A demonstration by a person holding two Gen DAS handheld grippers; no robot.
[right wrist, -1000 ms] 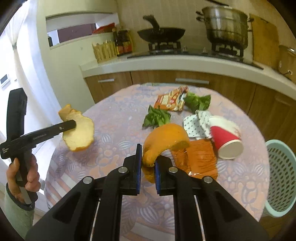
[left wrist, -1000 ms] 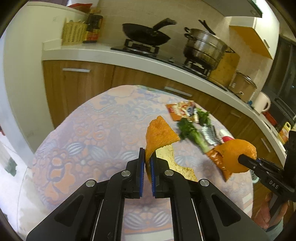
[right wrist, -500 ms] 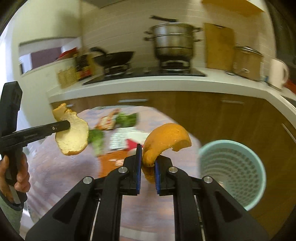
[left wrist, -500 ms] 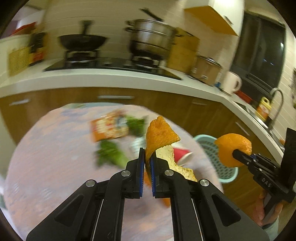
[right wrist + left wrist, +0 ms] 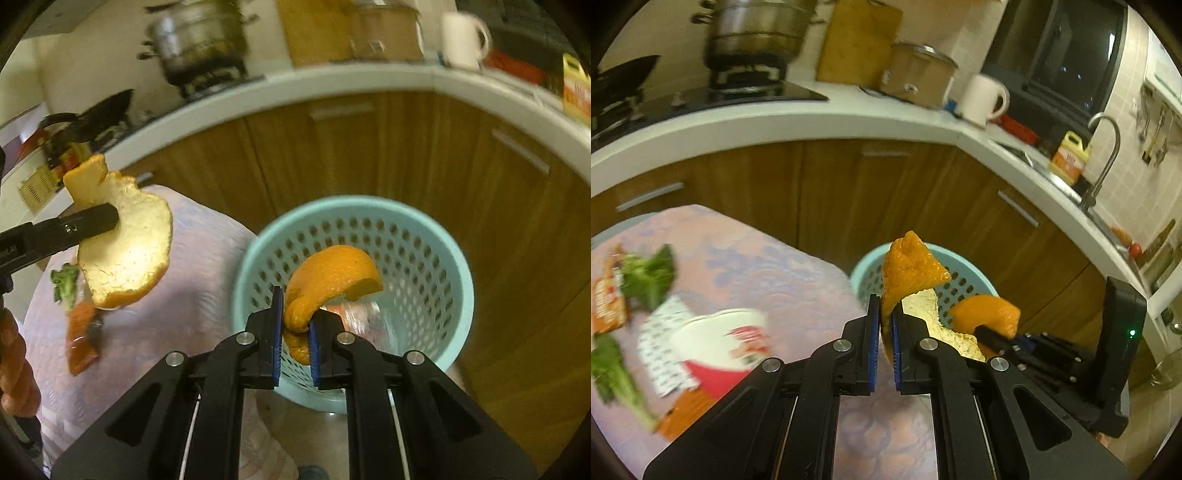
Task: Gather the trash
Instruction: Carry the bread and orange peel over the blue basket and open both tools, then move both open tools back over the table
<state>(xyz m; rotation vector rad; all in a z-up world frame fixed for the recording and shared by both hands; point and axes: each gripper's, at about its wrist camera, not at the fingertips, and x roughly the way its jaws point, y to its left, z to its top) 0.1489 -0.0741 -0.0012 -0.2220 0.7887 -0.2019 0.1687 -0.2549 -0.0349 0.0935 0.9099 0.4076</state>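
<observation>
Jaws of both grippers clamped on orange peel. Left gripper (image 5: 882, 343) holds flat peel piece (image 5: 912, 273); right gripper (image 5: 296, 332) holds curled peel piece (image 5: 332, 277). Change over last second: both units swung off tabletop (image 5: 768, 273) toward teal basket (image 5: 454, 266) beside it. Curled piece now hangs over basket mouth; flat piece lags, apparently still above tabletop edge. Judgement: transport nearly complete, release comes next, right side first. Cup (image 5: 720, 339), greens (image 5: 646, 277), wrapper (image 5: 605, 302) remain on tabletop for collection.
</observation>
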